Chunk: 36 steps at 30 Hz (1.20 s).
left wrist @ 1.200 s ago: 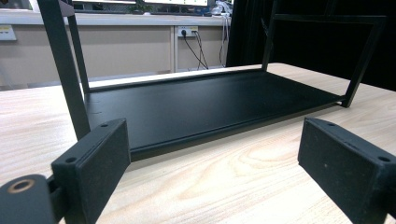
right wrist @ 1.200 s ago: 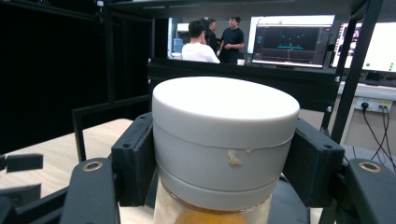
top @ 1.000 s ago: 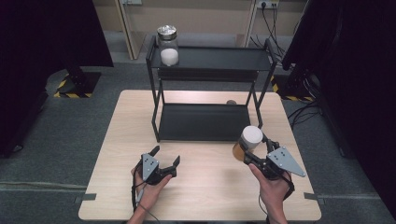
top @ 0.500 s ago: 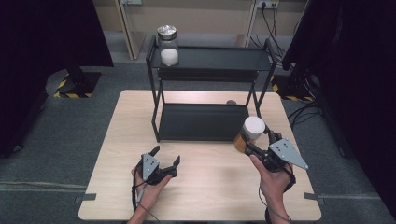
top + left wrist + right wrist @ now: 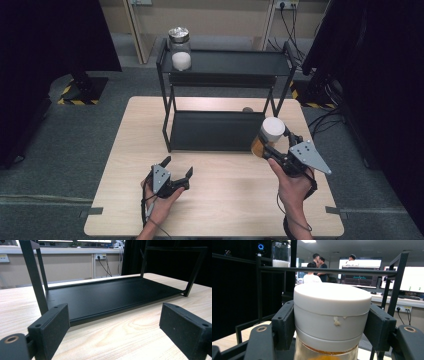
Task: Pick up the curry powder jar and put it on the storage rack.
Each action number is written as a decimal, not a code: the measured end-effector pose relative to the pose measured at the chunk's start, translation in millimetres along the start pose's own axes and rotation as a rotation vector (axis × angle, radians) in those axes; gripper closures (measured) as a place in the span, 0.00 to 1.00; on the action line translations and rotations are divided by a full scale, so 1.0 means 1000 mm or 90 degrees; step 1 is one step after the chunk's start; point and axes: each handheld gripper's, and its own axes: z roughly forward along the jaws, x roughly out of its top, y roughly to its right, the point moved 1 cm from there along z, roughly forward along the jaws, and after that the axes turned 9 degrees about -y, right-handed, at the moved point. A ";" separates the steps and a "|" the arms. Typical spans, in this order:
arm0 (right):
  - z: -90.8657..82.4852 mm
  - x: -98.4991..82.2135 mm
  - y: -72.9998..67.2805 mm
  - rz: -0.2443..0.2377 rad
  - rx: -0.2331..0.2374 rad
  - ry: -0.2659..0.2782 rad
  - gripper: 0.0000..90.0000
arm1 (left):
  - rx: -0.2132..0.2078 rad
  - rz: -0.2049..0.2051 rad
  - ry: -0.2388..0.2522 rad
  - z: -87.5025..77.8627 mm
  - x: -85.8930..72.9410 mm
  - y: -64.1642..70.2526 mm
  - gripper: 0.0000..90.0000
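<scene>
The right gripper [image 5: 274, 142] holds a jar [image 5: 267, 135] by its white lid, fingers [image 5: 284, 325] pinching the lid from both sides, so the amber contents below hang free and the jar stays roughly upright. It is lifted off the counter [image 5: 225, 200], just in front of the right end of the black rack [image 5: 225, 131], at a height between the two shelves; judged from this, it is probably headed for one of them. The left gripper [image 5: 172, 172] rests low on the counter near the person's side, fingers [image 5: 50, 327] spread and empty, pointed at the bare lower shelf, seemingly kept out of the way. On the top shelf's left end stands a glass jar [image 5: 180, 48] with a metal lid, partly filled with something white.
</scene>
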 end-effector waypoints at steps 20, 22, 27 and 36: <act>0.015 0.026 0.007 -0.001 -0.015 0.025 0.38 | 0.001 0.001 -0.002 0.000 0.000 0.001 0.10; 0.016 0.027 0.007 0.000 -0.016 0.025 0.38 | 0.001 0.002 -0.002 0.000 0.001 0.001 0.10; 0.020 0.031 0.007 0.001 -0.017 0.027 0.38 | 0.001 0.002 -0.002 0.000 0.001 0.001 0.10; 0.027 0.039 0.008 0.003 -0.018 0.035 0.38 | 0.002 0.005 -0.005 0.000 0.001 0.001 0.10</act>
